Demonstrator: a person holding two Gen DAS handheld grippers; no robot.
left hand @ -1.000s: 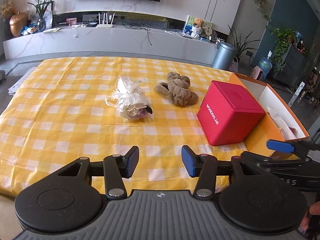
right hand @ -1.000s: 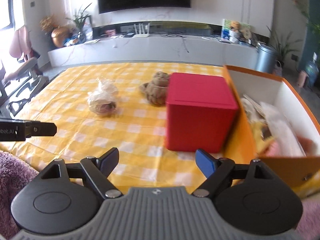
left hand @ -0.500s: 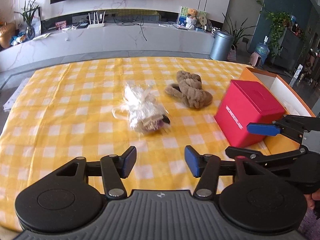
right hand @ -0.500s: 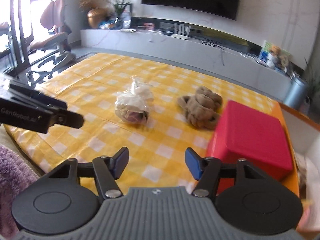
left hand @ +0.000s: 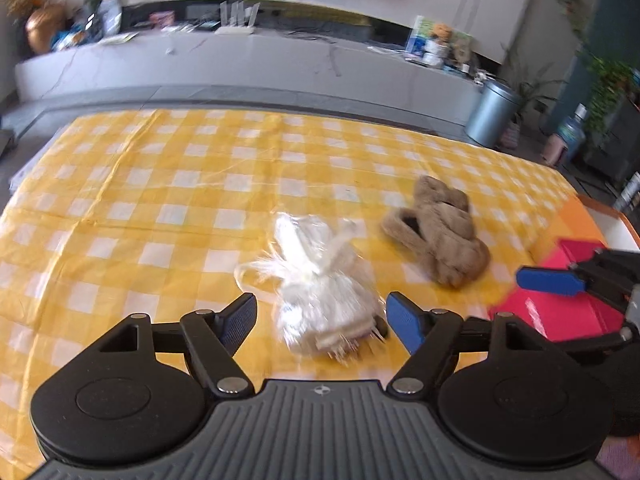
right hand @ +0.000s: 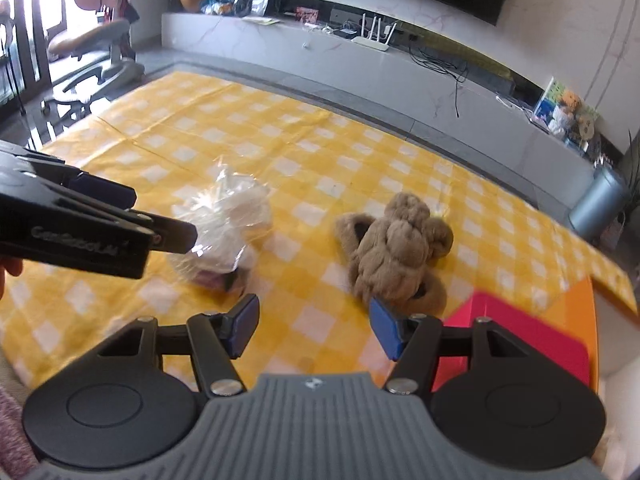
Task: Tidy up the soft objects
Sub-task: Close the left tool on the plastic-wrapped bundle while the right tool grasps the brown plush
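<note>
Now the left gripper (left hand: 321, 319) sits low in the centre of the left wrist view, its jaws spread wide and having just been opening; the clear plastic bag (left hand: 320, 288) with white soft contents lies between them in the frame, but no pad presses on it. That bag rests on the counter (left hand: 160, 184), which is covered by a yellow-and-white checked cloth. To the right of the bag, near but apart from it, lies a brown plush toy (left hand: 440, 232). At the right edge of this view the red box (left hand: 560, 312) shows partly behind the right gripper's blue pad, with an orange box (left hand: 580, 216) just beyond it.

In the right wrist view, the right gripper (right hand: 313, 327) is at lower centre, jaws apart with nothing gripped; they had narrowed a little shortly before. Its right pad overlaps the lower edge of the plush toy (right hand: 396, 248) in the frame, though contact cannot be told. At left the bag (right hand: 228, 224) is partly covered by the black left gripper (right hand: 160, 220). In the lower right corner the red box (right hand: 520, 344) is blurred.
</note>
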